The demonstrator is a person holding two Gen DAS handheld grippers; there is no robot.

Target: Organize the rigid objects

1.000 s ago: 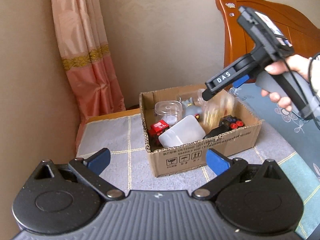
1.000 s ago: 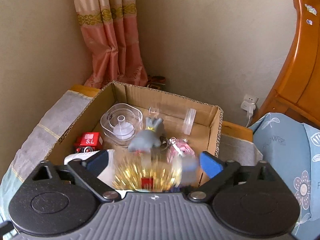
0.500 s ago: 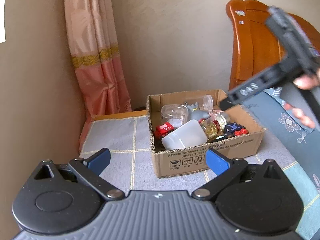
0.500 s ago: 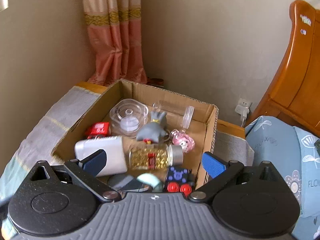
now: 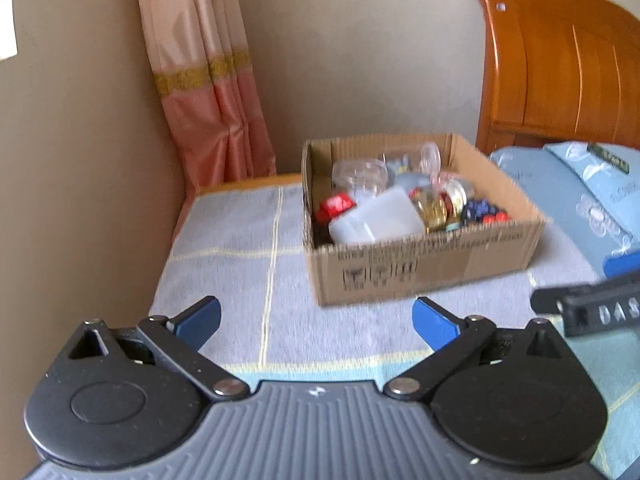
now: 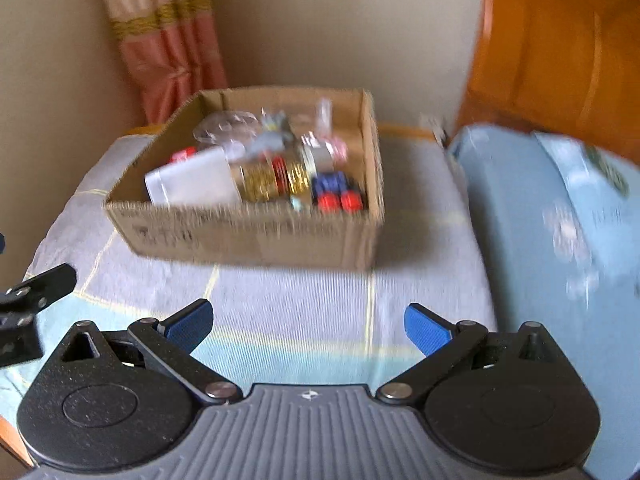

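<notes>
A cardboard box sits on the bed's grey checked cover. Inside lie a white plastic container, a gold-filled bottle, a blue toy with red wheels, a red toy, a clear round container and a grey figure. My left gripper is open and empty, well short of the box. My right gripper is also open and empty, back from the box; its black body shows at the left wrist view's right edge.
A pink curtain hangs at the back left beside the beige wall. A wooden headboard and a light blue pillow stand to the right of the box. Grey cover lies left of and before the box.
The right gripper let go of the gold-filled bottle into the box, then pulled back and down away from it. Both views have drawn back from the box.
</notes>
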